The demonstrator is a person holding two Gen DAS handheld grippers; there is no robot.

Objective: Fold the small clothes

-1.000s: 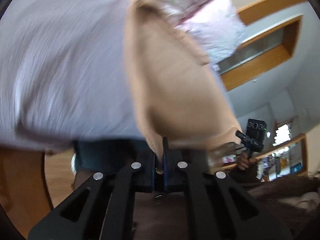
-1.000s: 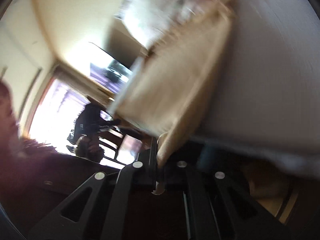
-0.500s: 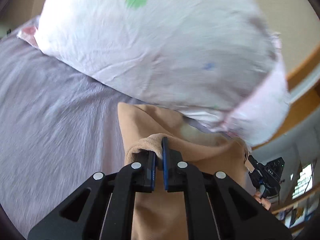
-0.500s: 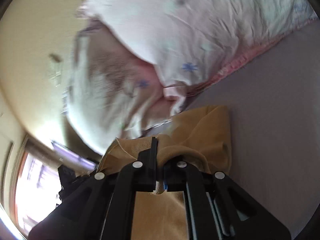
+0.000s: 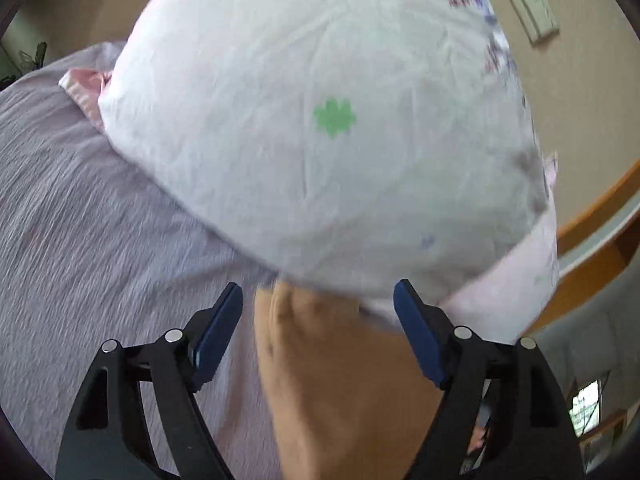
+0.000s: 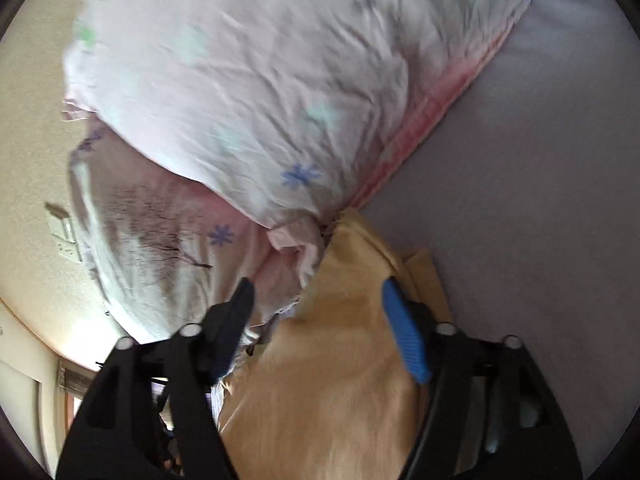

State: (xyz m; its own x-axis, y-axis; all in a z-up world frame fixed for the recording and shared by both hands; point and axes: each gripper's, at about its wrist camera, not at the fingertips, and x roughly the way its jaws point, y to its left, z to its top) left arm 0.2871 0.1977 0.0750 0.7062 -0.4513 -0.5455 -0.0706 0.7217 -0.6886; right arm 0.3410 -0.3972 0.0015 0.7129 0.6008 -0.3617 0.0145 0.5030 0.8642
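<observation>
A small tan garment (image 5: 344,384) lies on the lilac bedsheet (image 5: 100,248), its far edge against a white pillow. My left gripper (image 5: 318,308) is open over the garment's far end, holding nothing. In the right wrist view the same tan garment (image 6: 340,360) lies flat, a corner tucked by the pillow's edge. My right gripper (image 6: 316,296) is open above it, jaws wide apart, empty.
A big white pillow with green and blue flower prints (image 5: 332,120) fills the far side, also in the right wrist view (image 6: 248,92). A second pinkish pillow (image 6: 160,240) lies beside it. A beige wall with a switch plate (image 5: 536,12) stands behind.
Both grippers were shut on the tan garment, carried it from the air down to the bed by the pillow, and have now opened and let it go.
</observation>
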